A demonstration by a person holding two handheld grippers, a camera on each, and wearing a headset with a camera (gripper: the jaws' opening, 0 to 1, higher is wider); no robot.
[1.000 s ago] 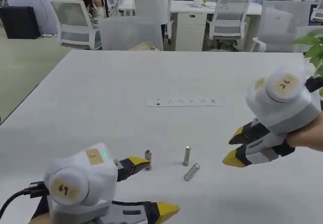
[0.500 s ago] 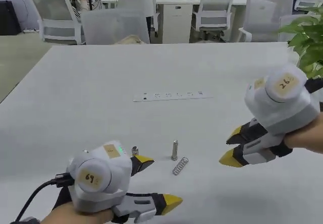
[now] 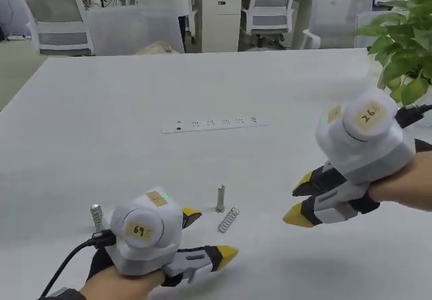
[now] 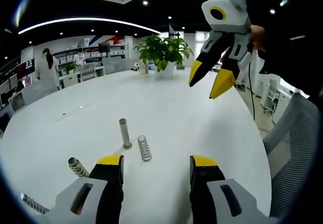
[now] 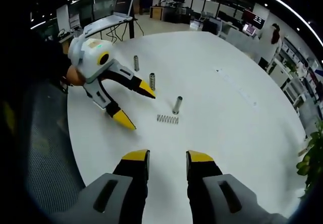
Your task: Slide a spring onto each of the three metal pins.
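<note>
Closer to the loose spring (image 3: 229, 219) the left gripper (image 3: 209, 233) is brought, wide open and empty like the right gripper (image 3: 297, 198). Flat beside the bare pin (image 3: 220, 198), near the near edge of the tabletop (image 3: 135, 90), the loose spring is judged light and roll-prone, best pinched gently near one end.

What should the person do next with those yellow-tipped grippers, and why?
Probably move the left gripper forward and close it on the loose spring. That spring lies flat beside the bare pin, and this gripper is open, empty and nearest.
</note>
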